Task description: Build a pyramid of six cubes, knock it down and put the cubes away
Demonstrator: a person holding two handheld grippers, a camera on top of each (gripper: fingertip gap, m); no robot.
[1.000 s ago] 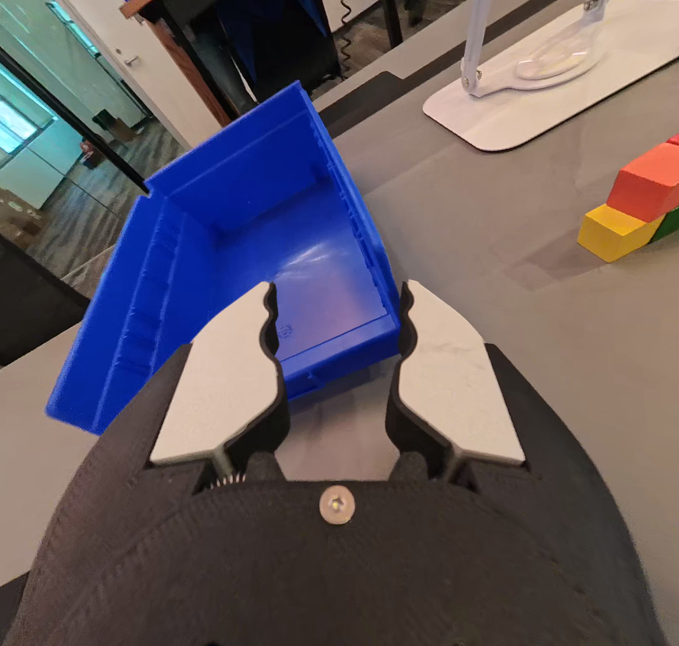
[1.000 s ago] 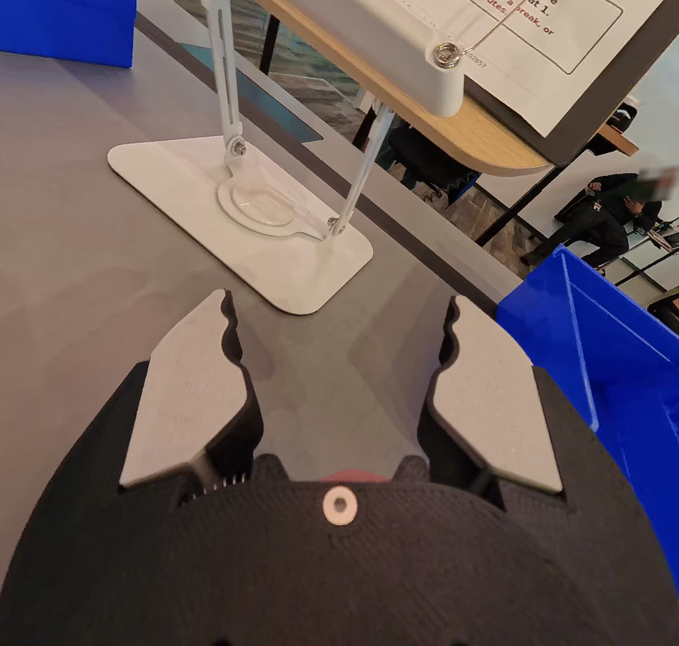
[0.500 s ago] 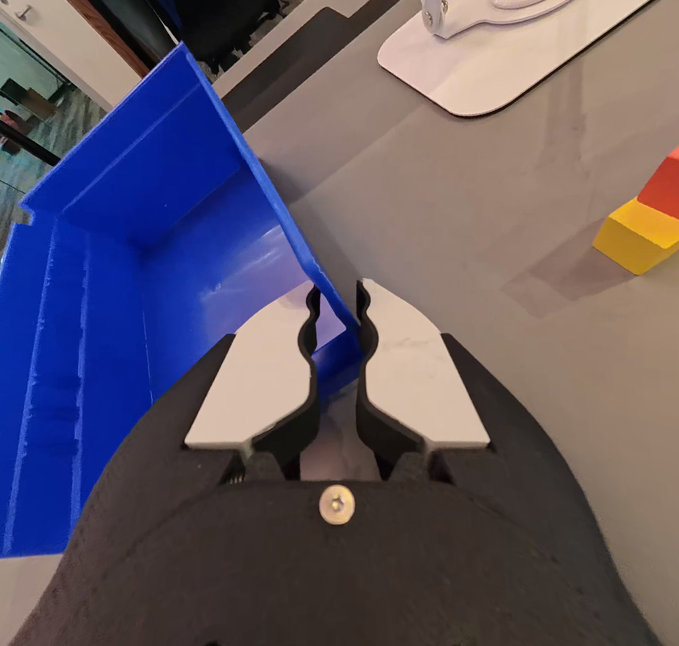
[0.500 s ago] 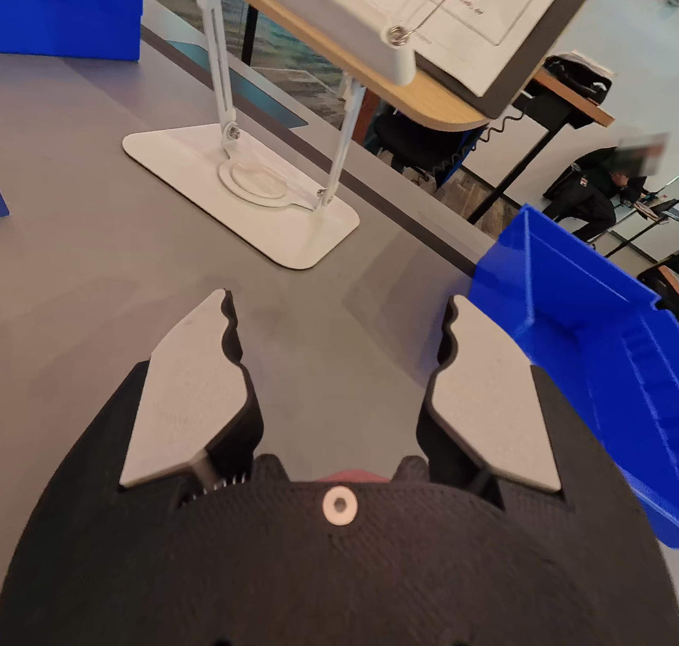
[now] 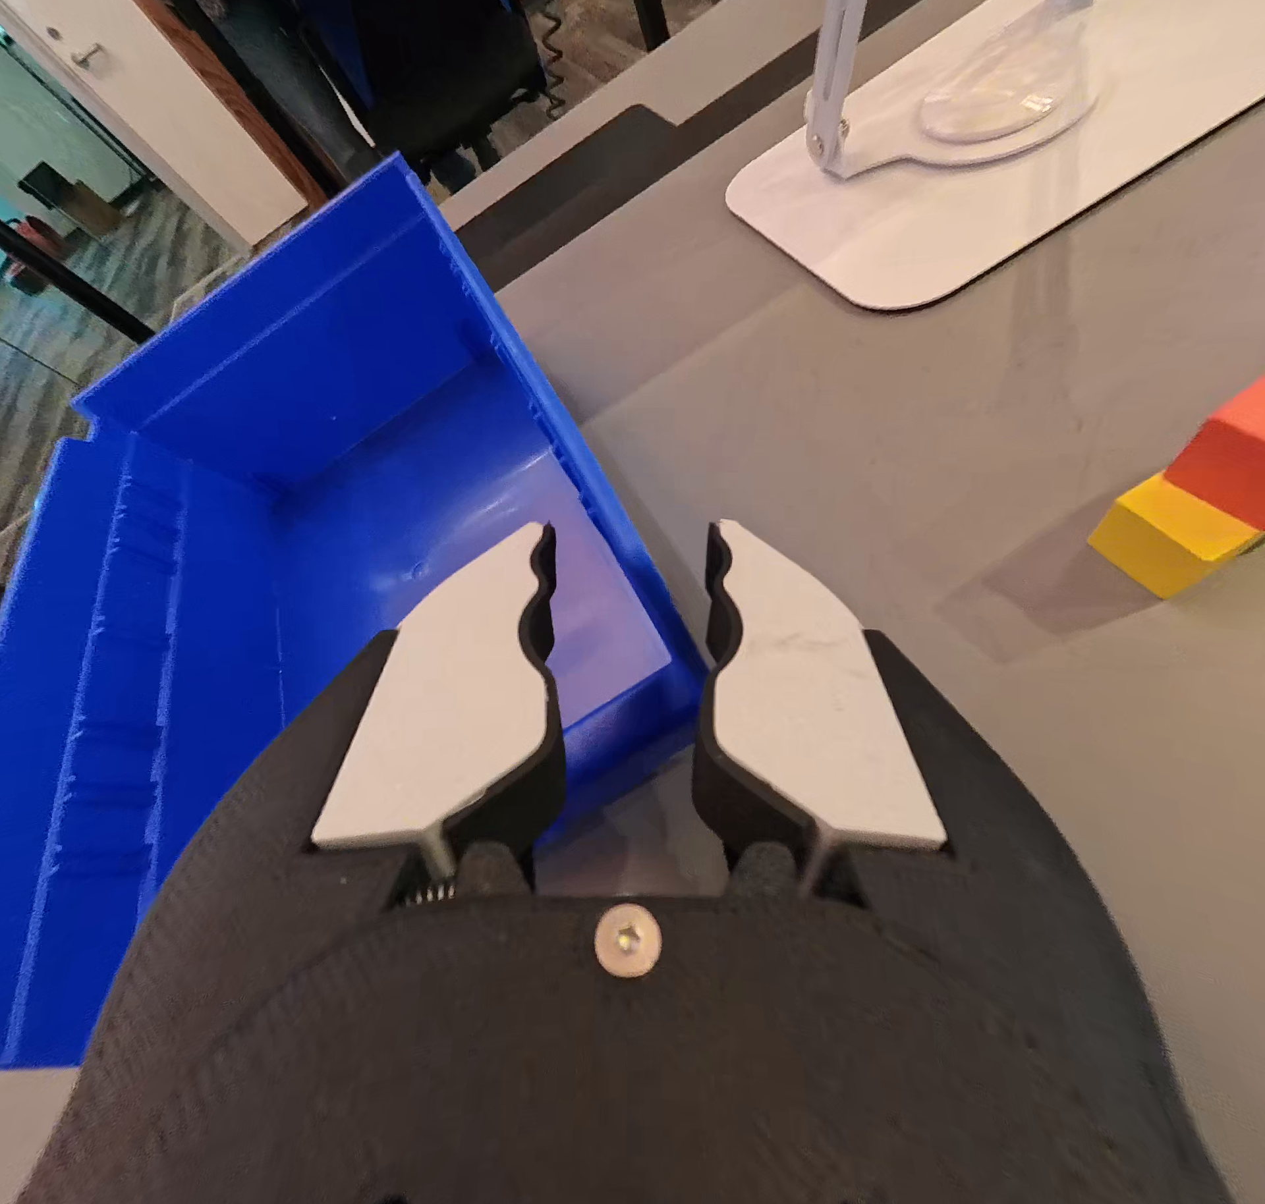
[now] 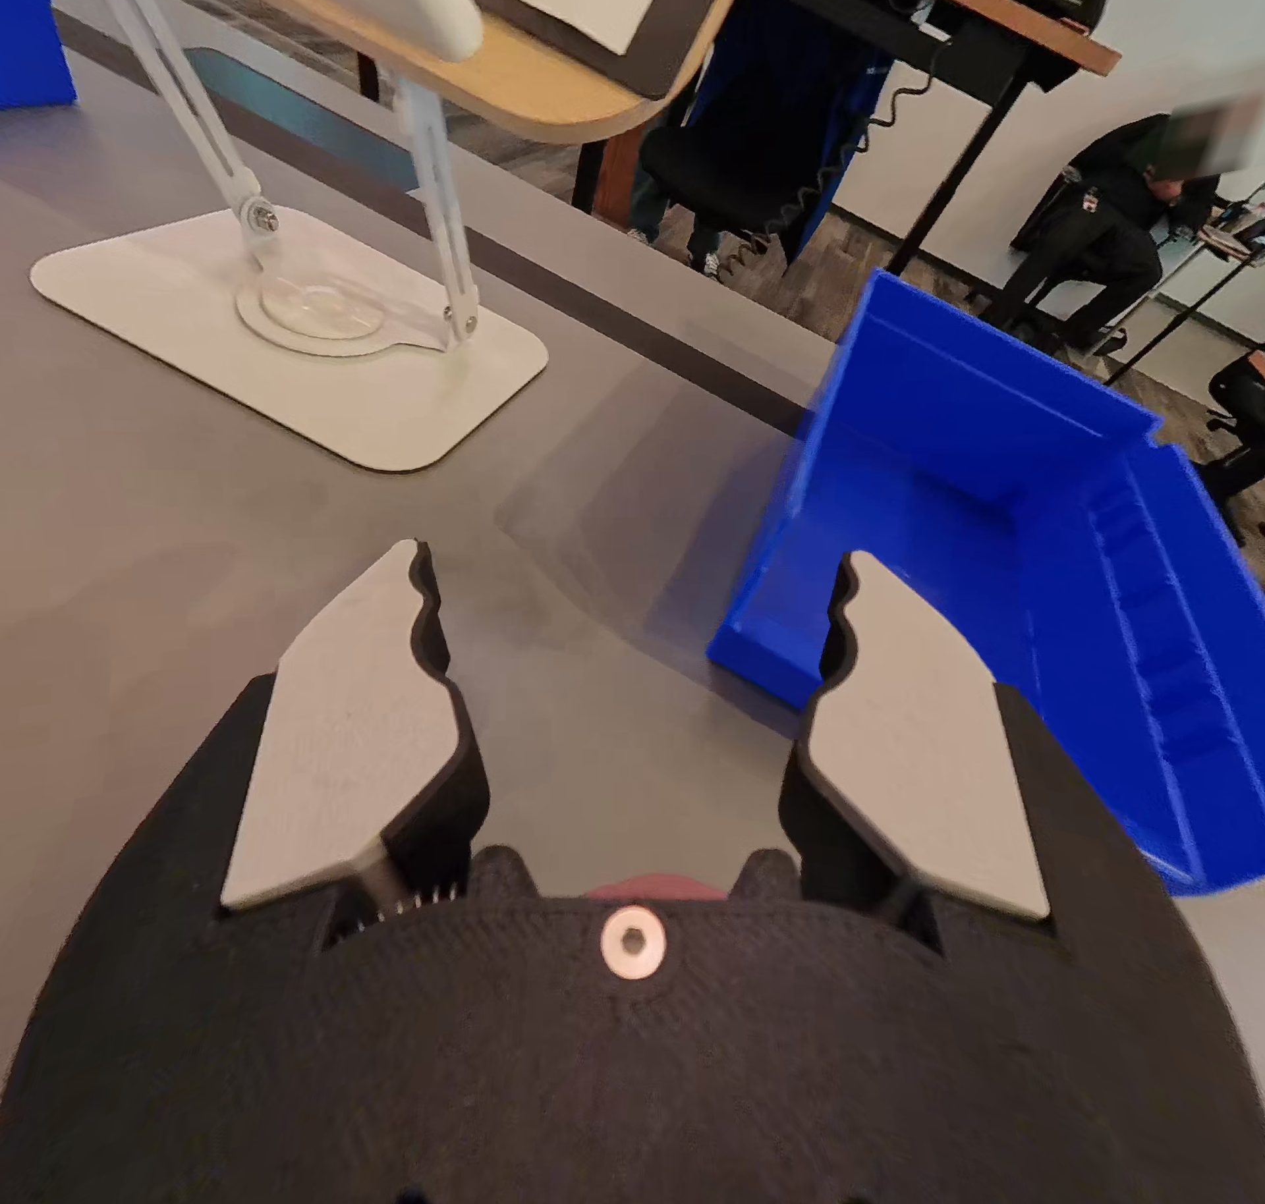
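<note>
Likely hazard: left tongs (image 5: 628,541), parted and empty over the near corner of the empty blue bin (image 5: 287,487), could clip the yellow cube (image 5: 1170,541) and orange cube (image 5: 1225,459) stacked right of the bin; right tongs (image 6: 633,562) spread, empty.

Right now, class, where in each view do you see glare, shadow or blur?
Left wrist view: pale glare on the bin floor; a soft shadow beside the yellow cube; the gripper body is blurred at the bottom edge. Right wrist view: the bin edges smear with motion blur; faint shadow bands cross the table; straight lines bow outward.
</note>
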